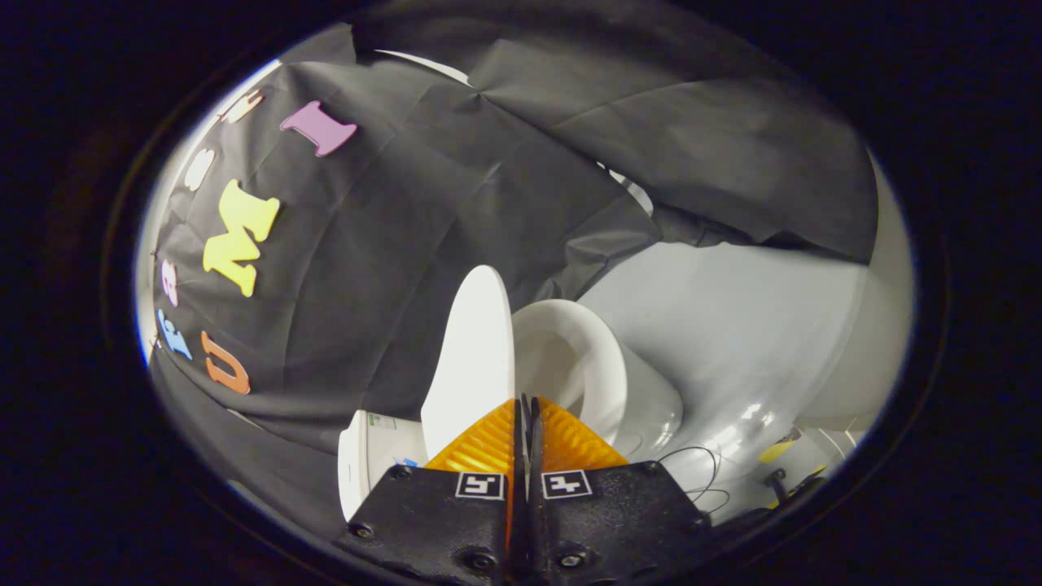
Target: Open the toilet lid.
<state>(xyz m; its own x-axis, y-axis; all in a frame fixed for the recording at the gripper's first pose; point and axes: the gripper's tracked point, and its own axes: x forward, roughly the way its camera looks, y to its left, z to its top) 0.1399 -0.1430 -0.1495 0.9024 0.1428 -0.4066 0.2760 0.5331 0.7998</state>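
Toilet lid (475, 358): raised, standing on edge beside the bowl rim (598, 358), just beyond the gripper (526, 407). Gripper fingers: pressed together, nothing between them, tips at the lid's lower edge. Tank (374, 460): on the lid's far side from the bowl. Thin cables (700, 472): on the floor near the bowl.

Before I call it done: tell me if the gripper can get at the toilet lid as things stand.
Probably yes: the gripper, fingers together with nothing between them, has the raised toilet lid just ahead and nothing in the way.
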